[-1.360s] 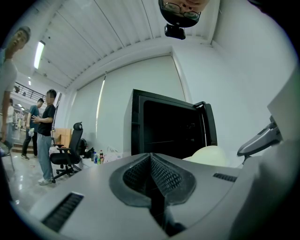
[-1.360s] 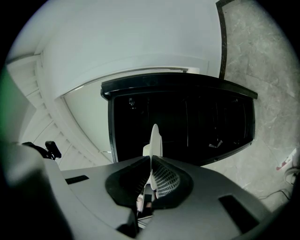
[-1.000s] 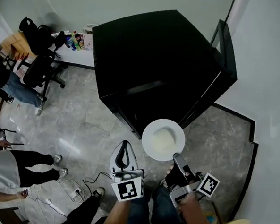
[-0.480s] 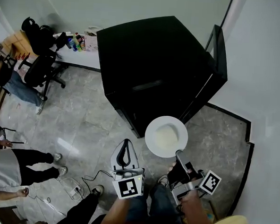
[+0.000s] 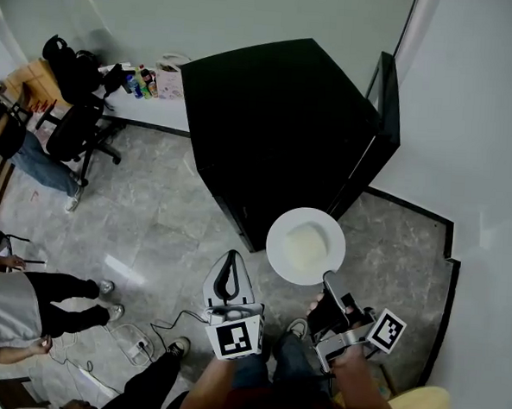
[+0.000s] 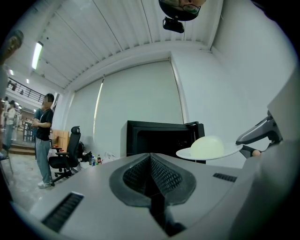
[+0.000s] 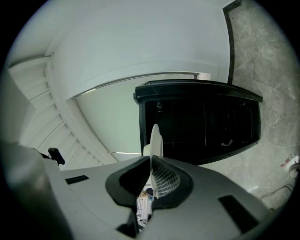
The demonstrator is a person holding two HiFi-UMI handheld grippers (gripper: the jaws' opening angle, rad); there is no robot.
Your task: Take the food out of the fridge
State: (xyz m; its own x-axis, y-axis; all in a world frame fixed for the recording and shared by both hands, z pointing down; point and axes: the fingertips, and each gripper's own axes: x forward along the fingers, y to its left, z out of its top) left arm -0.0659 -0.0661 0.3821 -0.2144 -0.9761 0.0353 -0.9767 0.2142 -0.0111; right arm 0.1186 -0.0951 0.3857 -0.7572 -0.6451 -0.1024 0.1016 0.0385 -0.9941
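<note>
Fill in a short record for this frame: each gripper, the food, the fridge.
right gripper: jaws shut on the rim of the white plate
white plate: held level, outside the fridge, in front of it
food: pale dome, sitting on the plate
left gripper: jaws together, nothing between them
fridge: black, its door swung open at the right in the head view
task state: food is out of the fridge, door not yet closed
</note>
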